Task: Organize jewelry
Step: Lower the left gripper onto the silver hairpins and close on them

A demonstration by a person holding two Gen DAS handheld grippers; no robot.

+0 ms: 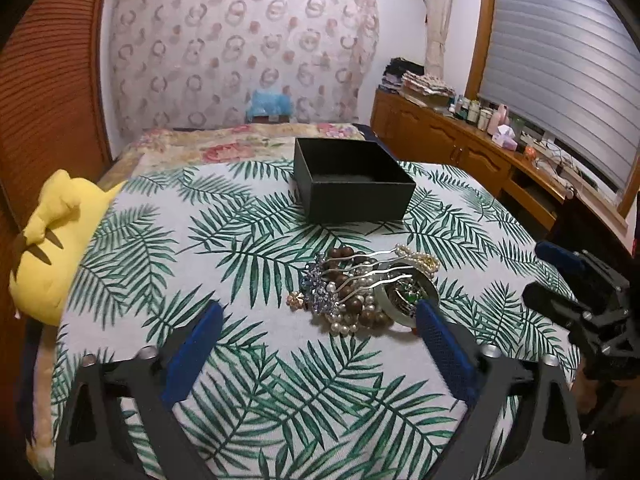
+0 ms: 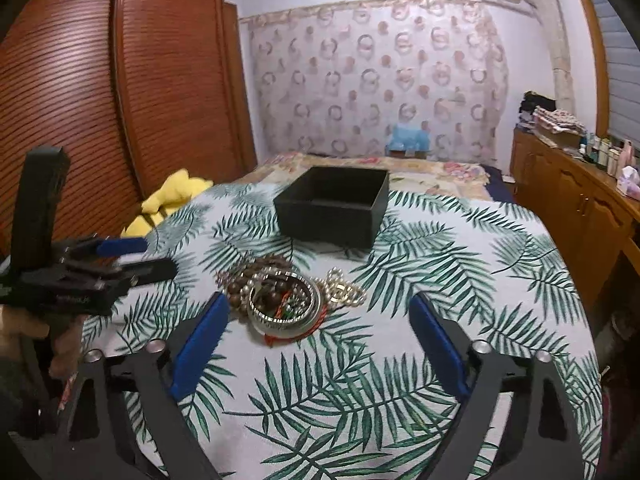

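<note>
A pile of jewelry [image 1: 360,288] lies on the palm-leaf cloth: brown wooden beads, pearls, a silver hair comb with blue stones, a pale bangle. It also shows in the right wrist view [image 2: 286,296]. An open black box [image 1: 352,180] stands behind it, empty as far as I see; it also shows in the right wrist view [image 2: 334,206]. My left gripper [image 1: 320,320] is open, just short of the pile. My right gripper [image 2: 320,312] is open, the pile just ahead between its fingers. Each gripper appears in the other's view, the right [image 1: 560,280] and the left [image 2: 132,260].
A yellow plush toy [image 1: 52,244] lies at the left edge of the cloth. A wooden wardrobe [image 2: 100,100] stands on the left. A wooden sideboard [image 1: 460,148] with bottles runs along the right under a window. Floral bedding [image 1: 224,148] lies behind the box.
</note>
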